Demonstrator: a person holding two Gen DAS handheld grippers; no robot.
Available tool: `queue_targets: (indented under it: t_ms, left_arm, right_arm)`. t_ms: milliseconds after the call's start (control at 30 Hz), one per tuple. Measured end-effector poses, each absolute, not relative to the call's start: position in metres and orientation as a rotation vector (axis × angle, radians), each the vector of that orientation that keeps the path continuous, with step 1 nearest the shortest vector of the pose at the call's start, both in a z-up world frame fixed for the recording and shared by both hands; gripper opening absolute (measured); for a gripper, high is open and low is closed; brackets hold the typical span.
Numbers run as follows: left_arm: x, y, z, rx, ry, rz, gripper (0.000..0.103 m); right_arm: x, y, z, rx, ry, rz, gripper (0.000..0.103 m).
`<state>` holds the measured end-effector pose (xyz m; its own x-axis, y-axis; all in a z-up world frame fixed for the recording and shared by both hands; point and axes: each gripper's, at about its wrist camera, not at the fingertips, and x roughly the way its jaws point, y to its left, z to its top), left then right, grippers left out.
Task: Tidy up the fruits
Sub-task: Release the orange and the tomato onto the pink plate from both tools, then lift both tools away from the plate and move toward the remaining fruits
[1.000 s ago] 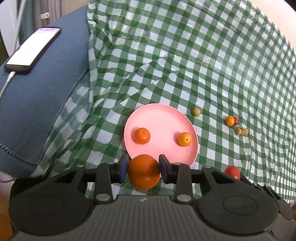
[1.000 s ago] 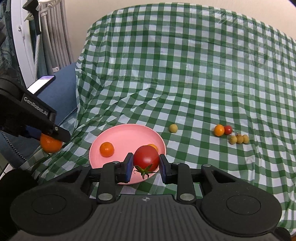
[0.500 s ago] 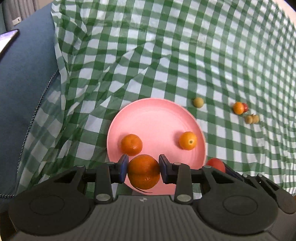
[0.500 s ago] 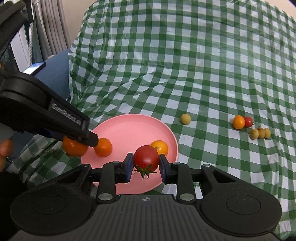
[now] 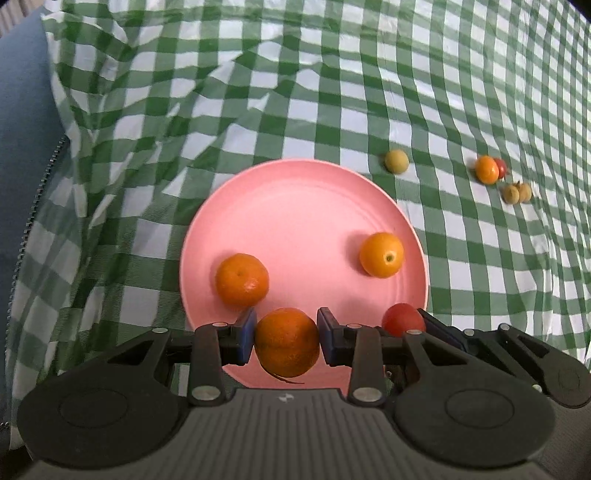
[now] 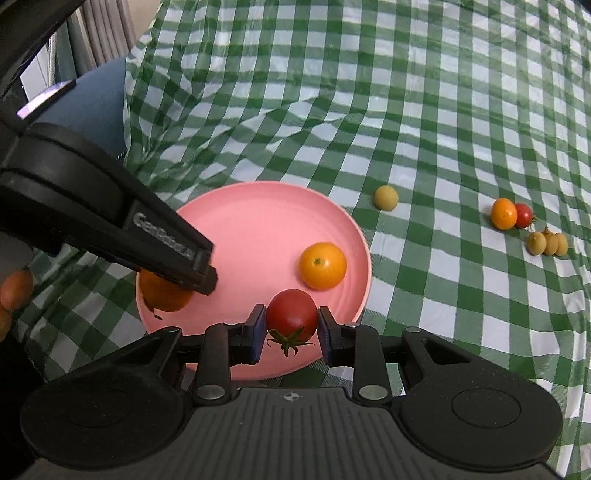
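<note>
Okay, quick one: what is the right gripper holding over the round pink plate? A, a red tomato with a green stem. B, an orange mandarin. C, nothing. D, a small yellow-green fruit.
A: the right gripper is shut on the red tomato with a green stem, above the near rim of the round pink plate.

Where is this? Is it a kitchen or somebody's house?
Probably a room in a home, though no kitchen shows. A green checked tablecloth covers the surface, a pink plate holds fruit, and a blue cushion with a phone on it sits beside curtains.
</note>
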<state>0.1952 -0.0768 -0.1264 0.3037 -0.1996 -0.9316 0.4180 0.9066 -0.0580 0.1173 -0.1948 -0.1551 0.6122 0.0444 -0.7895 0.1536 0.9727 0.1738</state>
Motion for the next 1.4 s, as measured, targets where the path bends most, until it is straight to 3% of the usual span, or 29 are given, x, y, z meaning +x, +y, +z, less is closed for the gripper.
queue_targets:
  t_ms: [33,67,100,133,167,200,433,700,1100,1400]
  left_arm:
    - [0.196,-0.078,-0.128,0.210,1.199,-0.421,0.040]
    - [0.196,-0.078,-0.127,0.207,1.196,-0.429,0.049]
    - [0.197,-0.078,-0.125,0.202,1.195,-0.431,0.073]
    - [0.197,-0.076,-0.120,0.197,1.180,-0.419,0.084]
    - [0.195,-0.073,-0.113,0.192,1.149,-0.401,0.100]
    - [0.193,-0.069,-0.106,0.179,1.120,-0.398,0.103]
    - [0.157,-0.027,-0.078,0.147,1.081,-0.292,0.103]
    - [0.101,0.006,-0.055,0.150,1.060,-0.171,0.103]
    - [0.034,0.021,0.023,0.084,0.801,-0.221,0.103]
    - [-0.012,0.029,0.043,0.083,0.776,-0.204,0.103]
  right_arm:
    - [0.118,-0.195,-0.155,0.237,0.913,-0.061,0.031]
    - [0.119,-0.196,-0.154,0.245,0.910,-0.059,0.031]
    - [0.121,-0.198,-0.153,0.254,0.904,-0.056,0.039]
    - [0.120,-0.199,-0.149,0.262,0.899,-0.051,0.046]
    - [0.119,-0.200,-0.145,0.262,0.895,-0.060,0.058]
    - [0.116,-0.201,-0.140,0.265,0.883,-0.057,0.071]
    - [0.073,-0.196,-0.108,0.241,0.856,-0.069,0.091]
    - [0.023,-0.188,-0.071,0.212,0.794,-0.159,0.094]
    - [-0.044,-0.154,0.004,0.078,0.554,-0.241,0.101]
    - [-0.093,-0.134,0.025,0.077,0.448,-0.207,0.102]
